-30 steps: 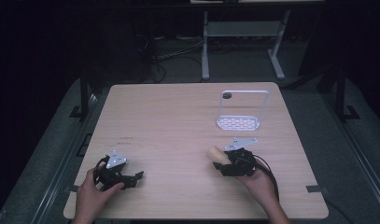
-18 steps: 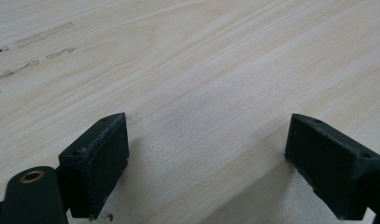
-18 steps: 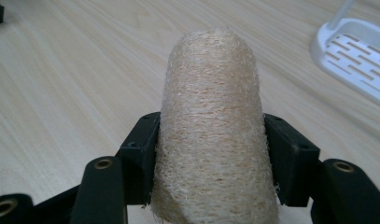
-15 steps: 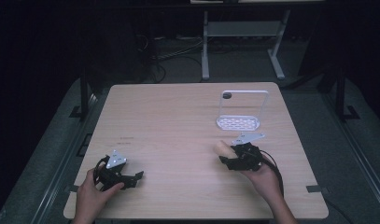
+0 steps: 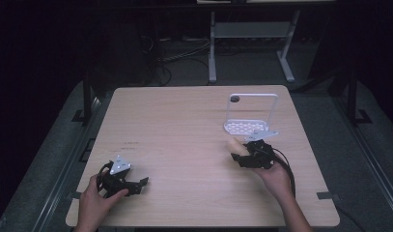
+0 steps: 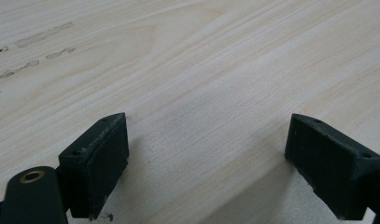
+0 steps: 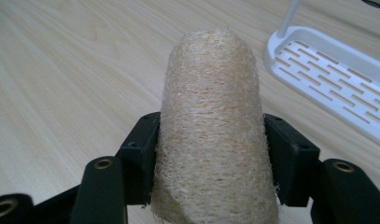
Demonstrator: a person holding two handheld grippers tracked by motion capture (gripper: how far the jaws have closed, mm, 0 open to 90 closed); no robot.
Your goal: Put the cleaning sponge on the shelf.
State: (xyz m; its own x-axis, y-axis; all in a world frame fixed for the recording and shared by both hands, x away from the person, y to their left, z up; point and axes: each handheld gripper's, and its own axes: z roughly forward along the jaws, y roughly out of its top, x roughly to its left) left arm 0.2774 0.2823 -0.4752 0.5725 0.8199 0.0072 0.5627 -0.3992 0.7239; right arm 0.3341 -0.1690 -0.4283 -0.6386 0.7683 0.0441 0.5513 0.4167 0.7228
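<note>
A beige loofah sponge [image 7: 211,126] stands out between the black jaws of my right gripper [image 7: 211,161], which is shut on it. In the high view that gripper [image 5: 242,155] is at the right of the table with the loofah [image 5: 234,144] poking out toward the upper left, just in front of a white slotted rack [image 5: 246,126]. The rack's tray [image 7: 332,81] lies to the right of the loofah in the right gripper view. My left gripper [image 5: 136,186] rests near the front left of the table, open, with bare wood between its jaws [image 6: 204,163].
The rack has a tall white wire handle [image 5: 252,96] rising over its tray. The wooden table [image 5: 184,130] has faint marks [image 5: 130,143] at its left. Dark floor, cables and a metal stand [image 5: 247,34] lie beyond the far edge.
My right gripper has carried the loofah a little to the right and farther from the person, nearer the rack. The left gripper has stayed where it was.
</note>
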